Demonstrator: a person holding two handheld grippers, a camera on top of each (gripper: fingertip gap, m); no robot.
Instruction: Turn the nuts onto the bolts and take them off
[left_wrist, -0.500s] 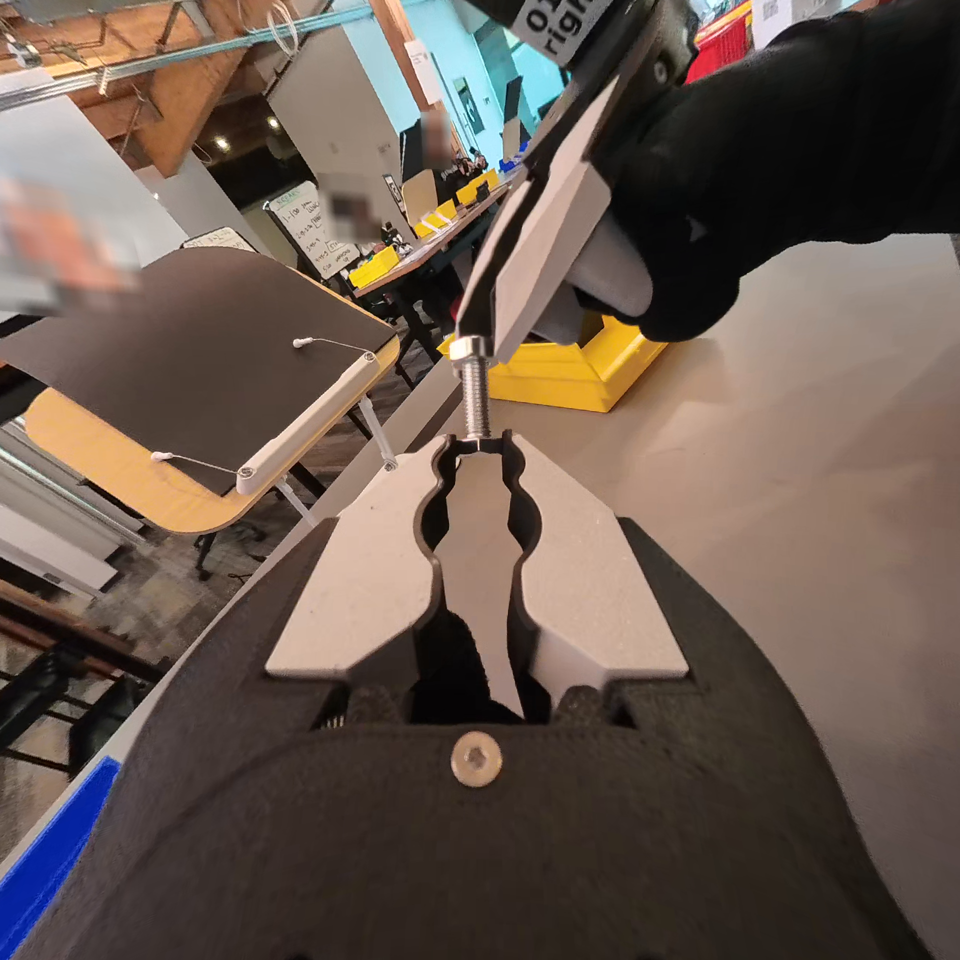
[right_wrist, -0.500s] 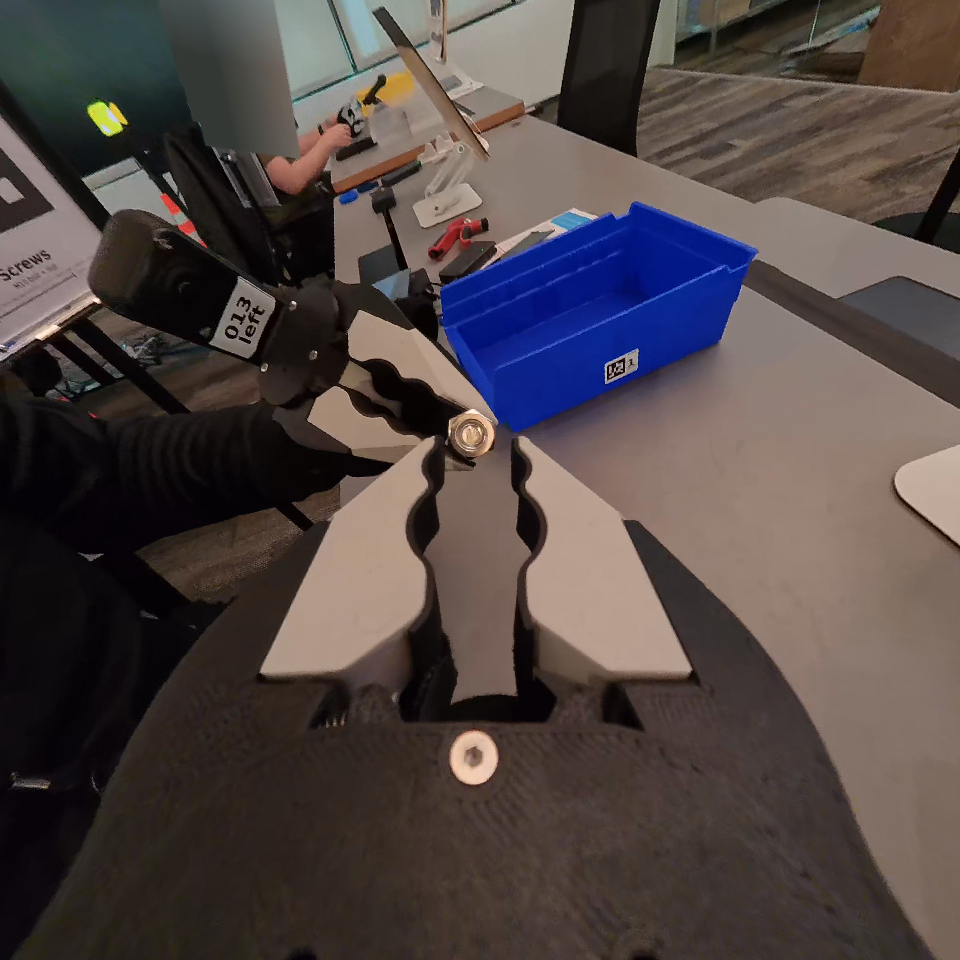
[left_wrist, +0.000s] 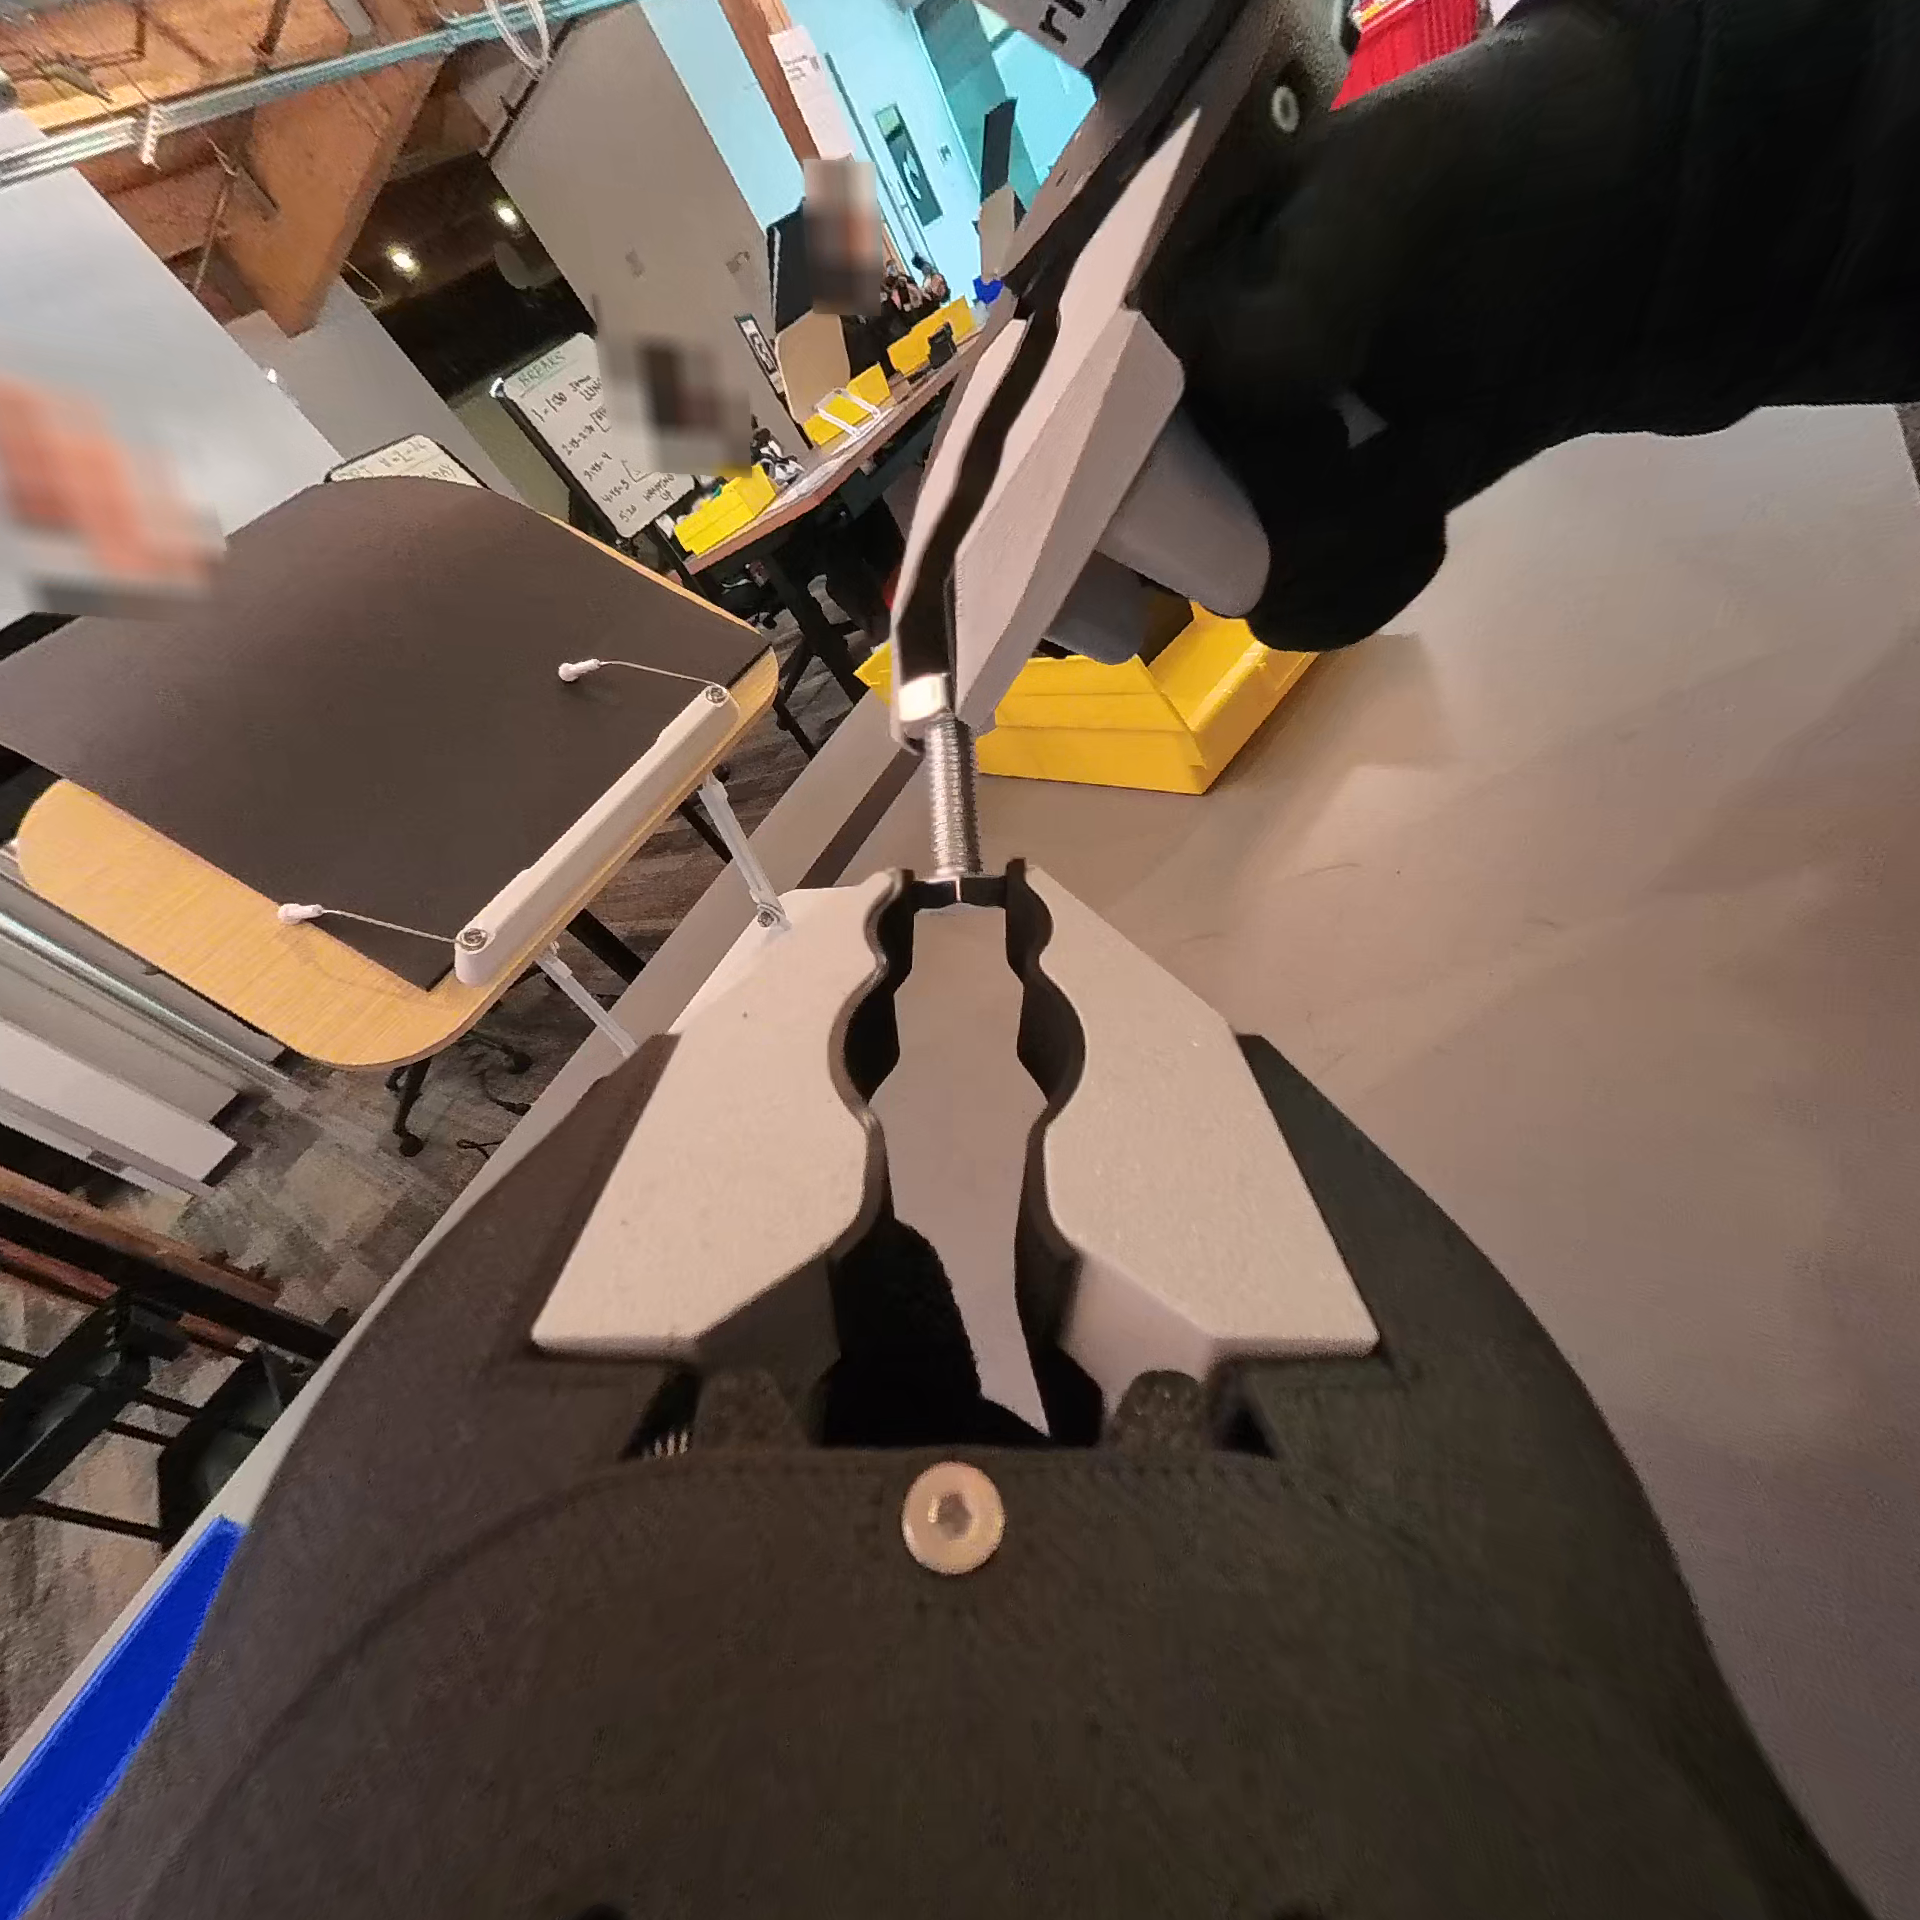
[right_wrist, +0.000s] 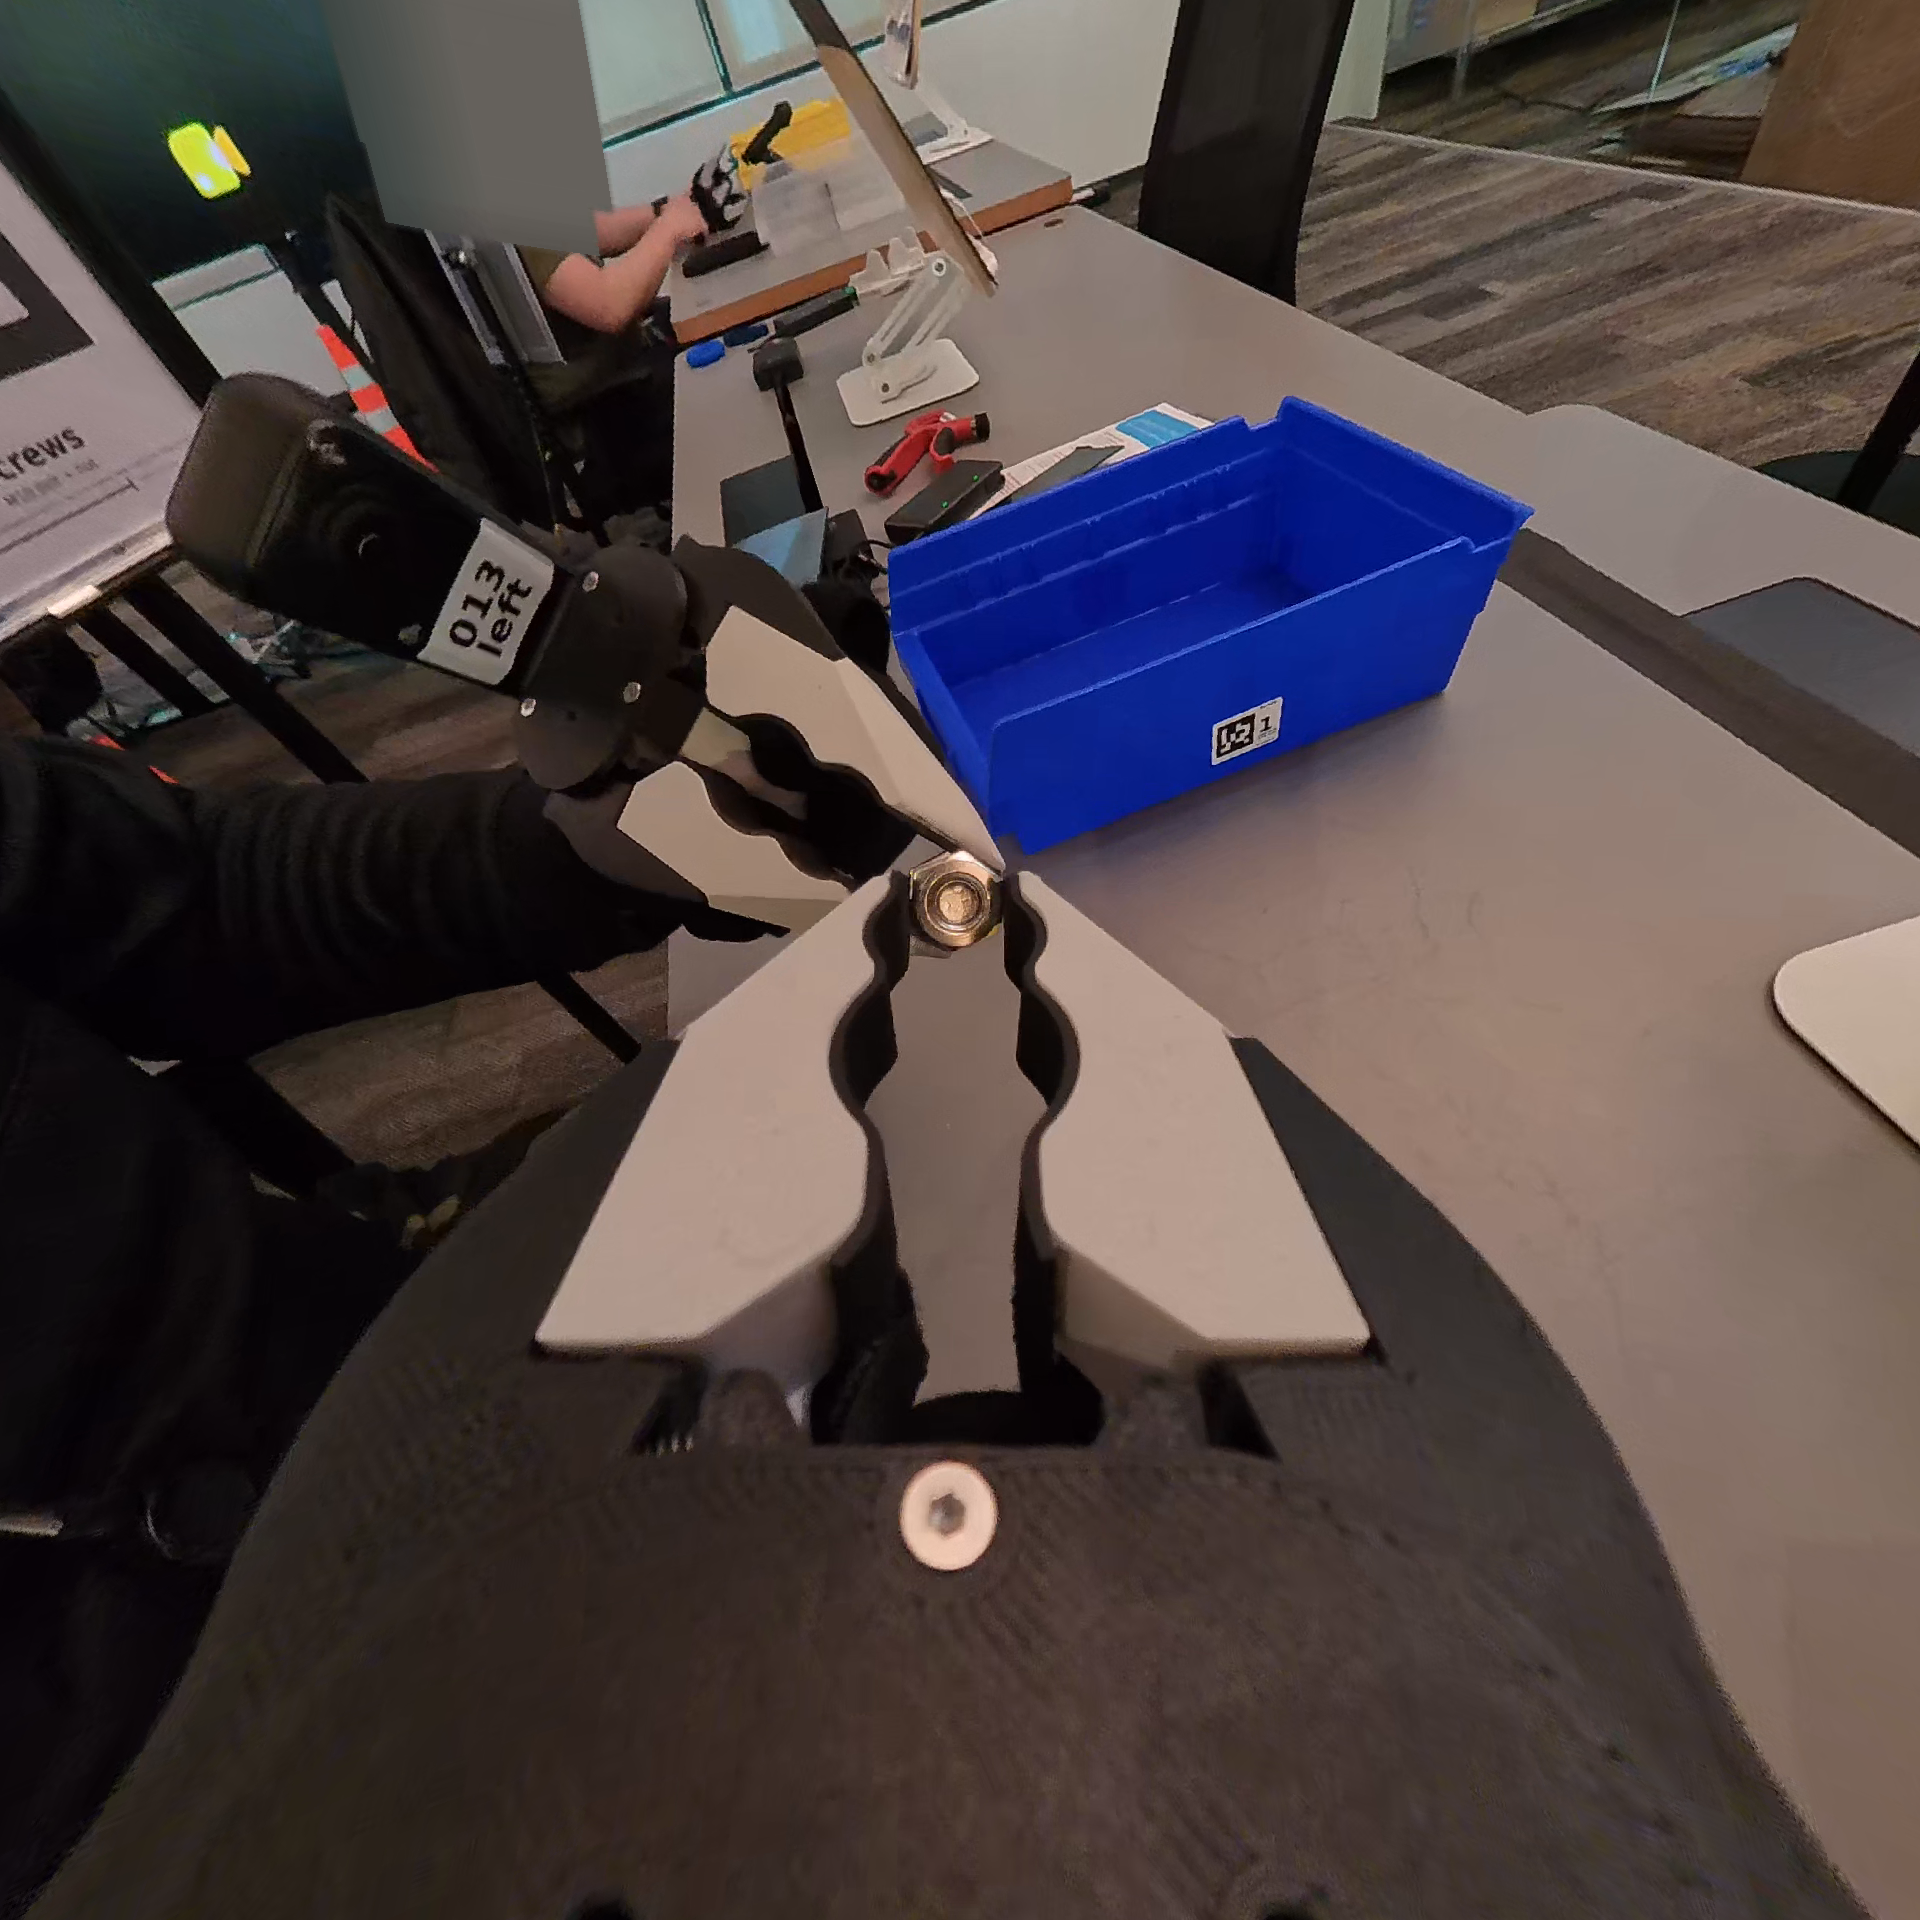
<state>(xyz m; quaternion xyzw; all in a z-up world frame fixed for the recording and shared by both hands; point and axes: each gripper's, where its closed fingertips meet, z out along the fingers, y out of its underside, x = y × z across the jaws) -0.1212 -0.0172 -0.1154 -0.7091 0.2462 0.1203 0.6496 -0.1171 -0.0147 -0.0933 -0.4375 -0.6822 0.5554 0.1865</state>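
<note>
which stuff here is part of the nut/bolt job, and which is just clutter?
In the job:
- bolt, head end held by the left gripper
- nut, held on the bolt's tip by the right gripper

Lying about:
- blue bin, looks empty
- yellow bin
- red-handled tool
- white stand
- papers

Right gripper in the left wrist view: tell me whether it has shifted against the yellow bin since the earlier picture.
Yes. The right gripper, shut on the nut, now overlaps the yellow bin less, its tips at the bin's left end.
</note>
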